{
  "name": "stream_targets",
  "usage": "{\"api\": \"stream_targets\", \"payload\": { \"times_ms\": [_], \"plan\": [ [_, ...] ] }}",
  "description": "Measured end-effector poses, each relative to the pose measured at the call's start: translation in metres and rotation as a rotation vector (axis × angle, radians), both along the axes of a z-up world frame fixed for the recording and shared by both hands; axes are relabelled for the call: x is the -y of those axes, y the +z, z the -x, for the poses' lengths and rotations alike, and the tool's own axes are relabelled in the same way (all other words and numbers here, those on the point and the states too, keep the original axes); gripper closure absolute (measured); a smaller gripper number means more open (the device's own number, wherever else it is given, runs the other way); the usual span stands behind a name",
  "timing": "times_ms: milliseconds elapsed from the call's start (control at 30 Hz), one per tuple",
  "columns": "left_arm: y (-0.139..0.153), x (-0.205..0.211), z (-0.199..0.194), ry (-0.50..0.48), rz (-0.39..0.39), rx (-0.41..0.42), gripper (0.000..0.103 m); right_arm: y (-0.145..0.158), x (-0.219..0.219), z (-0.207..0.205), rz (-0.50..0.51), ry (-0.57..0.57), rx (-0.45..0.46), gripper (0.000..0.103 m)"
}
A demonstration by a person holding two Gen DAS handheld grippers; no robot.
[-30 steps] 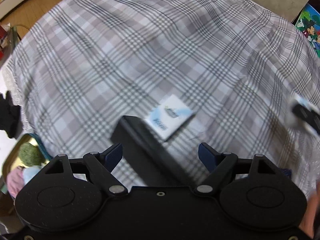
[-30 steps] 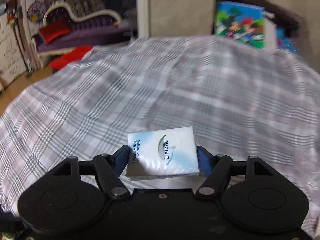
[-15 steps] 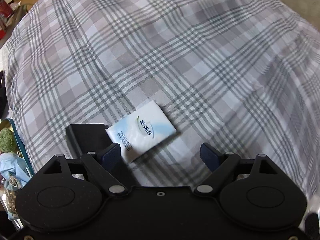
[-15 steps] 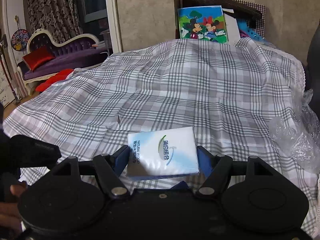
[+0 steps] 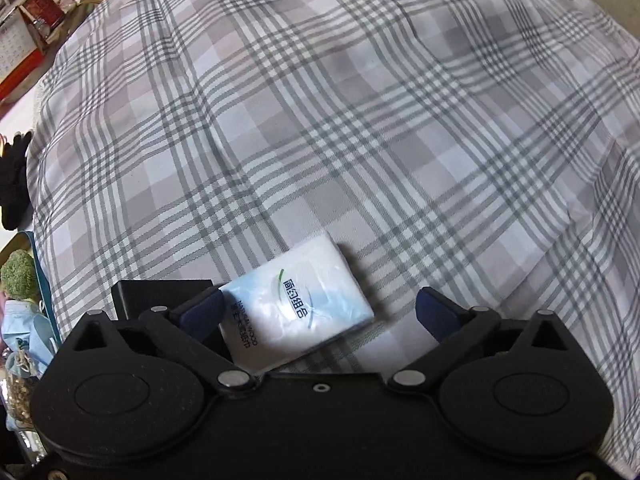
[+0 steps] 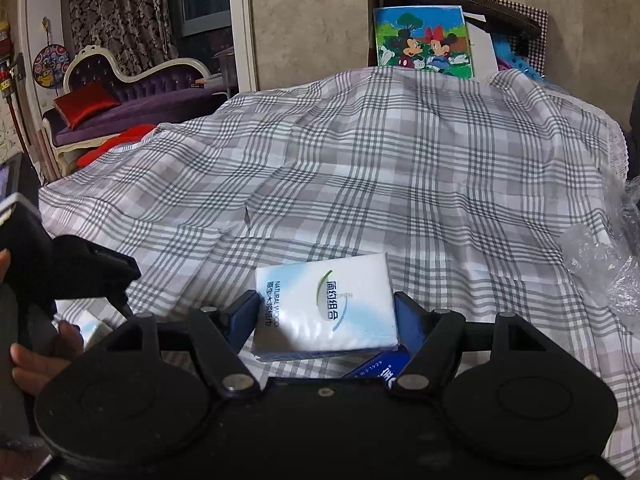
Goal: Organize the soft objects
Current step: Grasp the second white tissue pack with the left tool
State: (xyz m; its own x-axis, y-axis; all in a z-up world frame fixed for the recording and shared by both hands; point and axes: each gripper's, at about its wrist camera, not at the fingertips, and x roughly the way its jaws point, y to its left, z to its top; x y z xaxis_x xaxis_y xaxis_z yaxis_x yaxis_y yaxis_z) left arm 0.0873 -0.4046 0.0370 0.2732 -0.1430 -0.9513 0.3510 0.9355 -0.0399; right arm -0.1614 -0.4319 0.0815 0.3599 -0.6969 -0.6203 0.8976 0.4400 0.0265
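Observation:
A white and blue tissue pack (image 5: 298,306) lies flat on the plaid cloth (image 5: 360,140). It sits between the fingers of my left gripper (image 5: 320,314), close to the left fingertip (image 5: 200,314) and well apart from the other. The jaws are opening and do not press on it. My right gripper (image 6: 326,320) is shut on a second tissue pack (image 6: 326,304), holding it level just above the cloth. A blue packet (image 6: 380,368) shows under that pack. In the right wrist view, the left gripper (image 6: 80,276) appears at the left edge, with a hand (image 6: 36,360) on it.
A black box (image 5: 160,294) lies on the cloth behind my left fingertip. A bin with a green plush (image 5: 18,272) stands off the cloth's left edge. Crinkled clear plastic (image 6: 600,264) lies at the right. A cartoon picture board (image 6: 424,42) leans behind the table.
My left gripper has come down closer to the cloth and its jaws have spread wide around the pack. My right gripper has sunk with its pack, and the left gripper has entered its view.

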Motion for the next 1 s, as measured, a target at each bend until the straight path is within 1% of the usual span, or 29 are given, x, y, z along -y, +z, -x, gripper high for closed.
{"api": "stream_targets", "payload": {
  "times_ms": [67,133,200,367,500,633,767,867,1000],
  "plan": [
    [0.000,0.000,-0.001,0.004,0.001,0.016,0.004,-0.001,0.000,0.000,-0.001,0.000,-0.001,0.032],
    [-0.004,-0.001,-0.005,0.040,-0.014,0.013,0.004,-0.001,0.001,0.001,-0.008,0.003,0.003,0.032],
    [-0.008,-0.003,-0.007,0.067,-0.010,0.009,0.004,-0.002,0.001,0.000,-0.006,0.003,0.002,0.032],
    [-0.009,0.000,-0.003,0.058,-0.035,0.024,0.004,-0.004,0.003,-0.001,-0.013,0.014,0.000,0.032],
    [-0.009,0.000,-0.005,0.072,-0.033,0.002,0.004,-0.004,0.003,0.000,-0.011,0.015,0.004,0.032],
    [-0.007,-0.002,-0.005,0.091,-0.013,0.002,0.004,-0.004,0.003,0.001,-0.011,0.015,0.008,0.032],
    [-0.014,0.005,-0.010,0.103,-0.054,-0.002,0.004,-0.004,0.003,0.001,-0.010,0.017,0.005,0.032],
    [-0.014,0.013,-0.010,0.066,-0.053,0.014,0.004,-0.005,0.002,0.001,-0.008,0.017,0.006,0.032],
    [-0.008,0.026,0.003,-0.079,-0.017,0.053,0.004,-0.005,0.002,0.001,-0.009,0.017,0.004,0.032]
  ]
}}
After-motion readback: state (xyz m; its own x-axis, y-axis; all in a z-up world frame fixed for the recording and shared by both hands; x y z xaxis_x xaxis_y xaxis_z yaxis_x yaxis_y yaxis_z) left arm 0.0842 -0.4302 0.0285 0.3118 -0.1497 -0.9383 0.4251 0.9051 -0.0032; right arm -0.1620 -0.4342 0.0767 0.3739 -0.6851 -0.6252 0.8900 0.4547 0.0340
